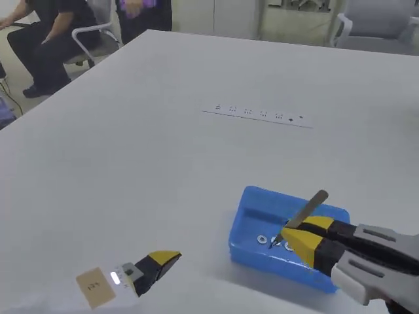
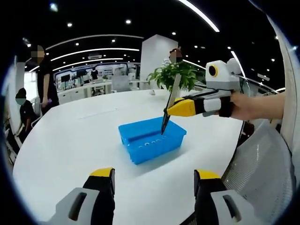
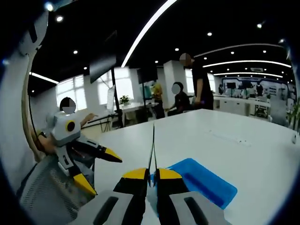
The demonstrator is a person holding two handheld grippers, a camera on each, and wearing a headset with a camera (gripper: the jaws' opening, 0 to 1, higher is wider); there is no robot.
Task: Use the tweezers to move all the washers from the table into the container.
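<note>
Tweezers [image 1: 302, 217] clamped in closed jaws of right gripper [image 1: 294, 239] | tips held down in container [image 1: 258, 199] beside washers [image 1: 262, 240] — release position, judged | left gripper [image 2: 154, 176] held wide open, empty, kept clear.

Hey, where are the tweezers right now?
The tweezers are at lower right in the head view, clamped in the right gripper, with their tips down inside the container beside the washers.

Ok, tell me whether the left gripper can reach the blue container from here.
Probably yes: bare table lies between the open left gripper and the near wall of the container. The tweezers in the right gripper hang over its inside, though.
</note>
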